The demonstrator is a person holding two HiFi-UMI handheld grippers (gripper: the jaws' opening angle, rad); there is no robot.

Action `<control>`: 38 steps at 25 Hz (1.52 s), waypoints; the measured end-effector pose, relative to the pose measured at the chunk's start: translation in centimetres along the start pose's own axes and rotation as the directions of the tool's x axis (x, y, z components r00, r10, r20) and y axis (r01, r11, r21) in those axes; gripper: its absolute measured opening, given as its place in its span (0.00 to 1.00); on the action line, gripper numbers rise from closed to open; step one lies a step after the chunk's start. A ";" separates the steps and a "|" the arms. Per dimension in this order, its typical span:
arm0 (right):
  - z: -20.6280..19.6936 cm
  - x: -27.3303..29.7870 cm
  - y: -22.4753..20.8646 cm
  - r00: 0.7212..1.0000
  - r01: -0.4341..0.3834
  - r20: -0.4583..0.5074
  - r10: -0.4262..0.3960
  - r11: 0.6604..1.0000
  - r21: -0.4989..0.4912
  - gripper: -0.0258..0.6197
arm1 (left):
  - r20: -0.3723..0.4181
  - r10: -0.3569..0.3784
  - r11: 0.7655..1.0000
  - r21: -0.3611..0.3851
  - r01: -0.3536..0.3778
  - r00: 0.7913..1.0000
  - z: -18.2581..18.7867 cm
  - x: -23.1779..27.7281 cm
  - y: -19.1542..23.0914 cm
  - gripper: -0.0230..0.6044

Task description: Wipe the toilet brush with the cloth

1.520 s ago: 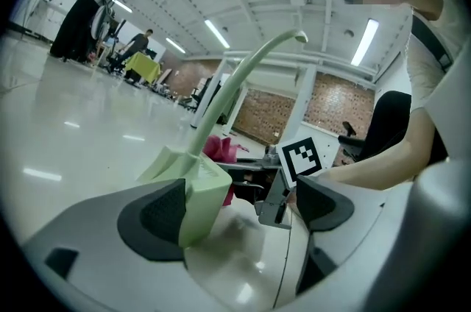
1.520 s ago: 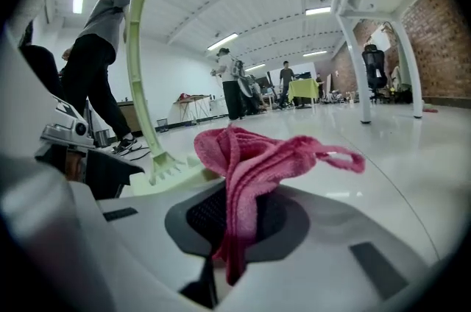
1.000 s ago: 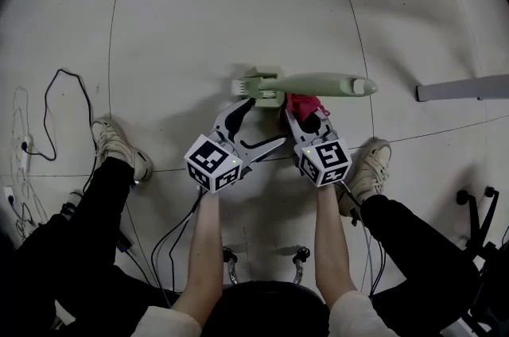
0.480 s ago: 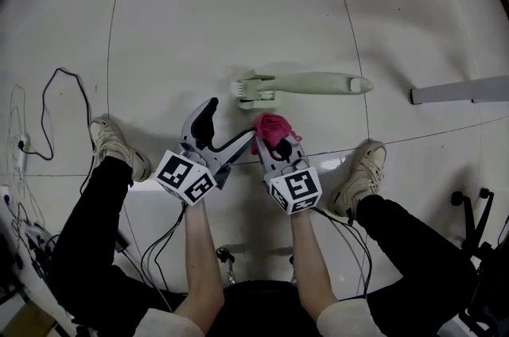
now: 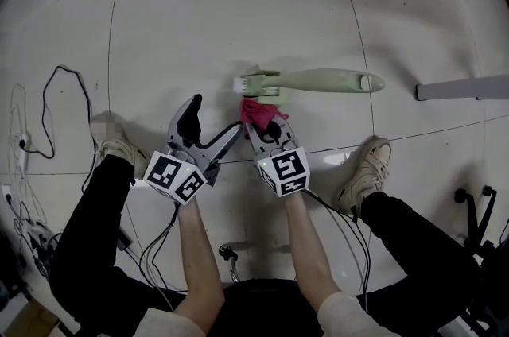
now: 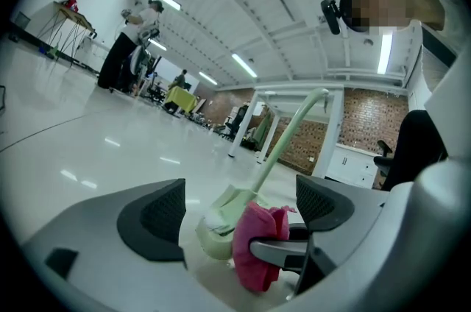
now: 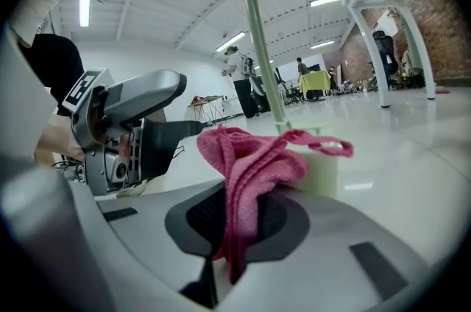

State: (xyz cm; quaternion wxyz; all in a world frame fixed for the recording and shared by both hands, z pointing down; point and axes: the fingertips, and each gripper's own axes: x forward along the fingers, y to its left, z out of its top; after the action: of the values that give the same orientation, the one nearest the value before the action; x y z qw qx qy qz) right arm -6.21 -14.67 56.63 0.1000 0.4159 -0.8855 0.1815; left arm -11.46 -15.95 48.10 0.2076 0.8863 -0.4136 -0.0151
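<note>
A pale green toilet brush (image 5: pixel 318 80) lies on the white floor, its head (image 5: pixel 253 86) to the left and its handle pointing right. My right gripper (image 5: pixel 264 126) is shut on a pink cloth (image 5: pixel 257 111), which touches the near side of the brush head. In the right gripper view the cloth (image 7: pixel 250 163) stands pinched between the jaws, with the brush (image 7: pixel 318 163) just behind it. My left gripper (image 5: pixel 215 115) is open, left of the cloth and short of the brush. In the left gripper view, the brush head (image 6: pixel 219 218) and cloth (image 6: pixel 257 244) lie ahead between the open pads.
Black cables (image 5: pixel 56 105) trail over the floor at the left. The person's shoes (image 5: pixel 118 146) (image 5: pixel 364 172) stand on either side of the grippers. A grey bar (image 5: pixel 461 89) lies at the right, and a chair base (image 5: pixel 477 208) sits below it.
My right gripper has carried the cloth left, from beside the brush's neck to its head. My left gripper has drawn back and left, away from the brush head.
</note>
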 end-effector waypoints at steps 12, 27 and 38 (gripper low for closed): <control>0.6 -5.4 -6.1 0.989 0.141 0.041 -0.143 0.989 0.042 0.09 | -0.013 -0.038 0.999 0.009 0.038 0.999 0.4 0.8 -1.4 0.79; 16.2 -13.1 -8.9 0.888 0.278 0.370 -0.274 0.960 0.045 0.09 | 0.212 -0.117 0.989 0.110 0.095 0.970 13.9 3.8 -8.2 0.04; 24.9 -15.3 -5.6 0.861 0.300 0.456 -0.227 0.949 -0.094 0.09 | 0.105 -0.216 0.891 0.428 0.152 0.971 18.1 8.1 -17.3 0.04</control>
State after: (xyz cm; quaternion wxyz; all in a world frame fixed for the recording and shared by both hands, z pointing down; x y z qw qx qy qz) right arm 7.18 -17.37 30.23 -0.0452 0.5539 -0.8313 -0.0048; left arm 2.85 -18.53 26.16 -0.0203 0.9417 -0.3357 -0.0126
